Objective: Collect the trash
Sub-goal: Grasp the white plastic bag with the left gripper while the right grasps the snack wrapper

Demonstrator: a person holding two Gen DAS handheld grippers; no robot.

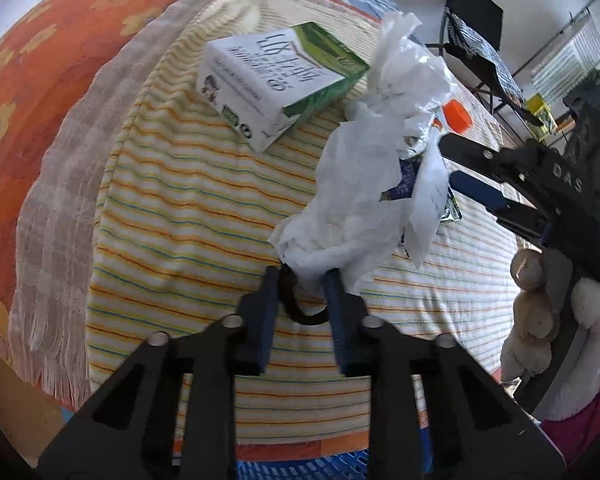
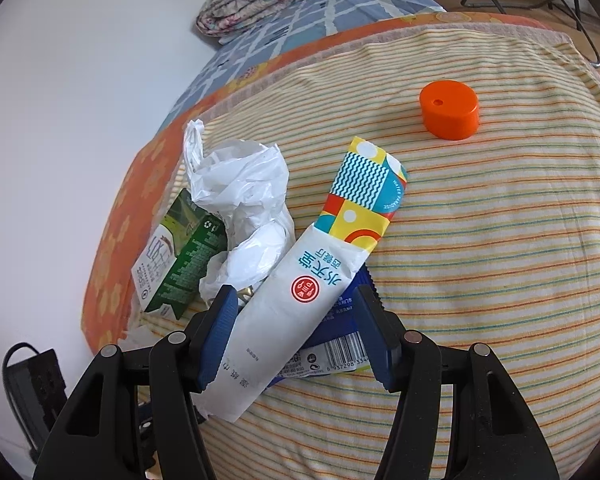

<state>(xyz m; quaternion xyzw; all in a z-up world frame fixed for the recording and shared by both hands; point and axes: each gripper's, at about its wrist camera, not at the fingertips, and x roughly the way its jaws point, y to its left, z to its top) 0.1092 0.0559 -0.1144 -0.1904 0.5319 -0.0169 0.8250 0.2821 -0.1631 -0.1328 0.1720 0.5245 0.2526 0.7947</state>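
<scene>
Soft daylight fills both views, bright and even, with the strongest glow from the window (image 1: pixel 572 56) at the upper right of the left view. Shadows on the striped cloth (image 2: pixel 480 240) are faint. The fisheye bends everything near the dark round edges, and the crumpled plastic (image 1: pixel 400 76) glares nearly white.

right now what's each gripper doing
left gripper: shut on the white tissue
right gripper: open around the long wrapper, not gripping
</scene>
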